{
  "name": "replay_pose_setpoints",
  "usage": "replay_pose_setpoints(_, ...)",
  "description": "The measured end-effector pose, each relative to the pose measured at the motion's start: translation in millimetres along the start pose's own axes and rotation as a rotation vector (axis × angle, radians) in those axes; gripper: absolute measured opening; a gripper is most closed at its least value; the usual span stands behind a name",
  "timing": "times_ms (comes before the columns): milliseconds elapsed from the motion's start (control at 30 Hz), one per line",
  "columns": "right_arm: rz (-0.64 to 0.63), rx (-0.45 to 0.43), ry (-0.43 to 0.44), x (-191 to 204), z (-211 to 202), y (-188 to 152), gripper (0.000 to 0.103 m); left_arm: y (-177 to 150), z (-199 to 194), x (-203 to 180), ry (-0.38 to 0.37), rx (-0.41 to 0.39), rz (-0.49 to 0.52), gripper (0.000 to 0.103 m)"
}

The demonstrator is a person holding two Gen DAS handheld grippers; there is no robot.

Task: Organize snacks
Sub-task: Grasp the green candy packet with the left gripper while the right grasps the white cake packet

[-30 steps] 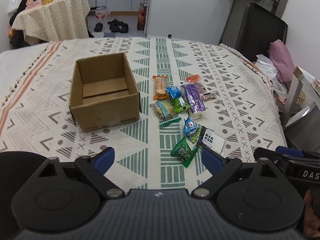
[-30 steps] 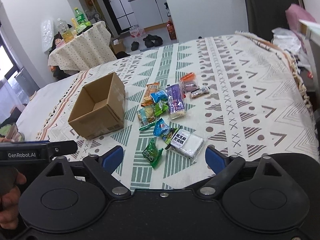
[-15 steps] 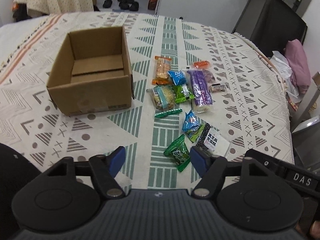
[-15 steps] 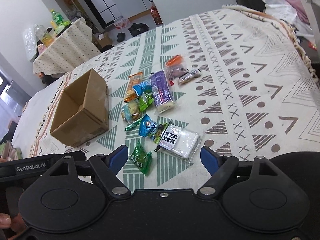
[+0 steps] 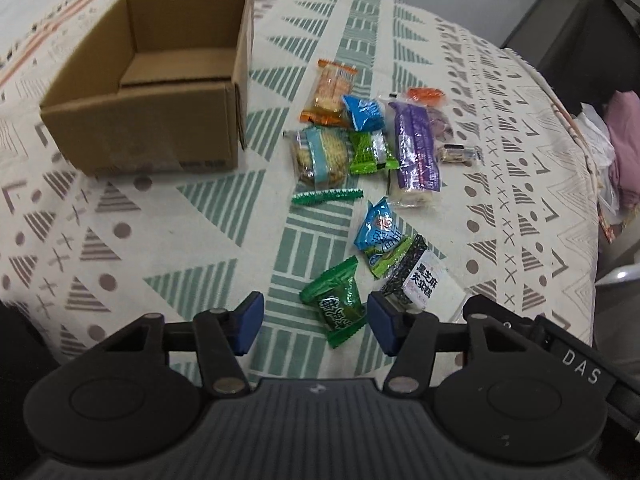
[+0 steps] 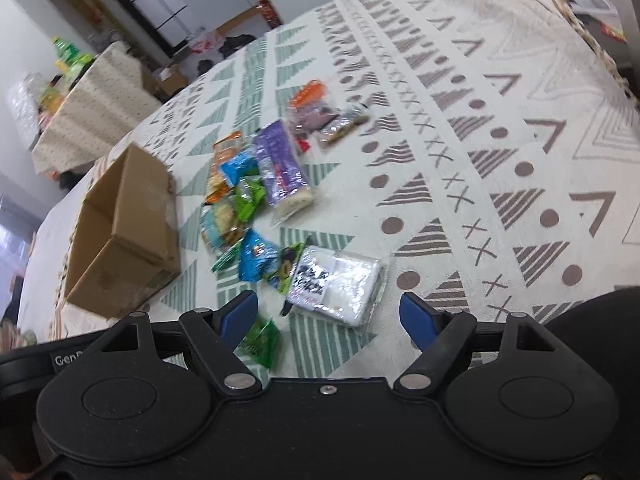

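An open-topped brown cardboard box (image 5: 148, 92) sits empty at about ten o'clock on the tabletop, which is covered with a cream cloth printed with green and taupe triangles (image 5: 100, 240). To its right, toward one o'clock, a loose cluster of wrapped snacks lies on the cloth: an orange-ended clear packet of biscuits (image 5: 330, 94), a round cracker pack with a pale blue band (image 5: 320, 156), a bright green small sachet (image 5: 370, 152), a long purple foil bar (image 5: 416, 148) and a thin green serrated strip (image 5: 326, 197). Nearer, a blue crinkled packet (image 5: 376, 228) touches a white pack with black print (image 5: 418, 280). At six o'clock in the left wrist view, the left gripper (image 5: 314, 320) hangs low over a dark green foil sachet (image 5: 338, 304), its blue-padded fingers (image 5: 248, 322) closing on either side of the sachet but not touching it. In the right wrist view, blurred by motion, the right gripper (image 6: 328, 316) hovers just short of the white pack (image 6: 336, 284), which lies at twelve o'clock from the gap; its fingers (image 6: 416, 318) stand wide apart and hold nothing. The green sachet (image 6: 258, 340) shows beside its left finger.
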State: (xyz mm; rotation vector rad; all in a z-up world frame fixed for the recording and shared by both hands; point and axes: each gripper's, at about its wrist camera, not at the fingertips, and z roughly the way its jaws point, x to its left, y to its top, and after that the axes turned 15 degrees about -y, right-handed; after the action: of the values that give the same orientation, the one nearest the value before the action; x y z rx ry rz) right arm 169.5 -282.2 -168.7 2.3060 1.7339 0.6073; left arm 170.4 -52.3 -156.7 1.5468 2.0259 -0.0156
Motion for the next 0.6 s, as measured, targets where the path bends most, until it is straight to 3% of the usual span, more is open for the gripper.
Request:
replay_pose_setpoints(300,0.056,0.031,0.003,-6,25,5,0.077,1,34,5,-0.024,0.052,-0.125,0.05)
replay_pose_setpoints(433,0.074,0.064,0.019,-5,36,6,0.077,1,48,16,-0.065,0.06,-0.234,0.05)
replay_pose_setpoints(600,0.089,0.084,0.027,-6,45,7,0.077,3,60,23,-0.047,0.053,-0.304,0.049)
